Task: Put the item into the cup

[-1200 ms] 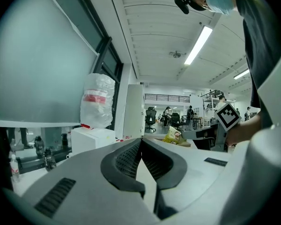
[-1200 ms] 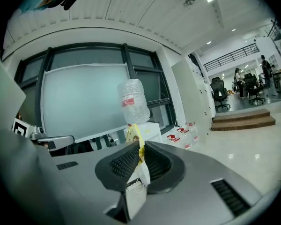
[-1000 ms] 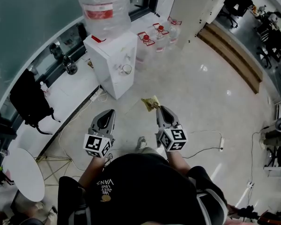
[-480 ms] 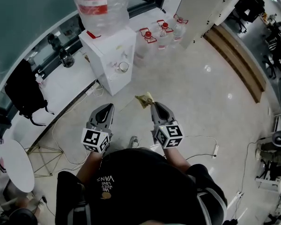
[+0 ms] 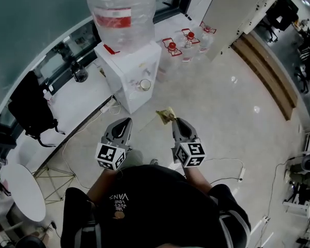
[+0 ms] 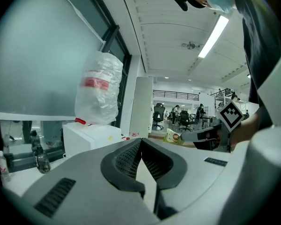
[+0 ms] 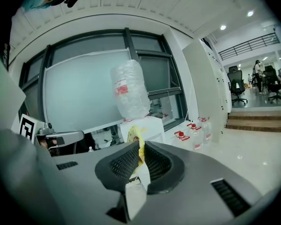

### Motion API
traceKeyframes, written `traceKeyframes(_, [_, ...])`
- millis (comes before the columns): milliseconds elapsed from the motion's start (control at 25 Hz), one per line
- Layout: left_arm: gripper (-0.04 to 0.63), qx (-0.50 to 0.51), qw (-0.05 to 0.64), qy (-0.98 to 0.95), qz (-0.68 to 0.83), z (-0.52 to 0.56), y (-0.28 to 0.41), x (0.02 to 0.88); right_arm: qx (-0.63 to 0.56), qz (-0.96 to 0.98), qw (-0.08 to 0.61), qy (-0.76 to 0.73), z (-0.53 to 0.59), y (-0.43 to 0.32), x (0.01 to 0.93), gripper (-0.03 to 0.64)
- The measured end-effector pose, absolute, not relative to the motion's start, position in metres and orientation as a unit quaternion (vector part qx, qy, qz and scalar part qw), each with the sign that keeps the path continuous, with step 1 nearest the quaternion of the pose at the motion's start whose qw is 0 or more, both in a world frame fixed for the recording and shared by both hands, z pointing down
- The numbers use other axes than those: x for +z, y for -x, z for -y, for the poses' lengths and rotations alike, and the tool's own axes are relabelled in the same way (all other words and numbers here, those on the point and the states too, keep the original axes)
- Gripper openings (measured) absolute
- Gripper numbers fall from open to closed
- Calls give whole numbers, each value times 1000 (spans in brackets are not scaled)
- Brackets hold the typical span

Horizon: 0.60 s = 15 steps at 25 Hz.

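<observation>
Pale polished floor (image 5: 232, 118) in an open office, seen from above. Far left: round white table (image 5: 20, 190), and above it a black bag (image 5: 31, 110) against the window ledge. Centre-left stood a white water dispenser (image 5: 132, 66) w/ a large clear bottle (image 5: 125, 12) inverted on top. A small cup (image 5: 144, 84) sat upright on the dispenser's front ledge; contents could not be made out.

The left gripper (image 5: 126, 121) was held out in front of the person, pointing twd. the dispenser. Its own view showed the jaws closed tip to tip (image 6: 140, 142) w/ nothing btwn them.

Just right of it, the right gripper (image 5: 174, 121) was held at about the same level, the two apart and side by side. Its jaws were clamped (image 7: 141, 144) on a yellow packet (image 7: 135, 136). The packet (image 5: 166, 114) stuck out past the jaw tips twd. the dispenser, over the floor, clear of the cup and not touching it.

Further right, behind the dispenser: spare water bottles (image 5: 171, 48) w/ red caps, standing on the floor. Far right: a wooden step (image 5: 263, 71) and a loose cable (image 5: 230, 163) on the floor.
</observation>
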State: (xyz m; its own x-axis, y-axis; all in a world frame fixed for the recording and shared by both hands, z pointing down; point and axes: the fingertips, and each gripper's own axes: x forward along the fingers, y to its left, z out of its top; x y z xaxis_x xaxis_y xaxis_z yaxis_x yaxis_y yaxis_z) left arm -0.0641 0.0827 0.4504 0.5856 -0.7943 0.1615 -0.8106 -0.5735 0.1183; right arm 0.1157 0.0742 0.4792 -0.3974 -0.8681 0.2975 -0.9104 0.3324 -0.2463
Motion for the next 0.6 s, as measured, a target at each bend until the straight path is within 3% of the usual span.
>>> traceKeyframes(600, [20,69,104,-913,388,46,89,471,187,783,78,-589,57,-82,505,60])
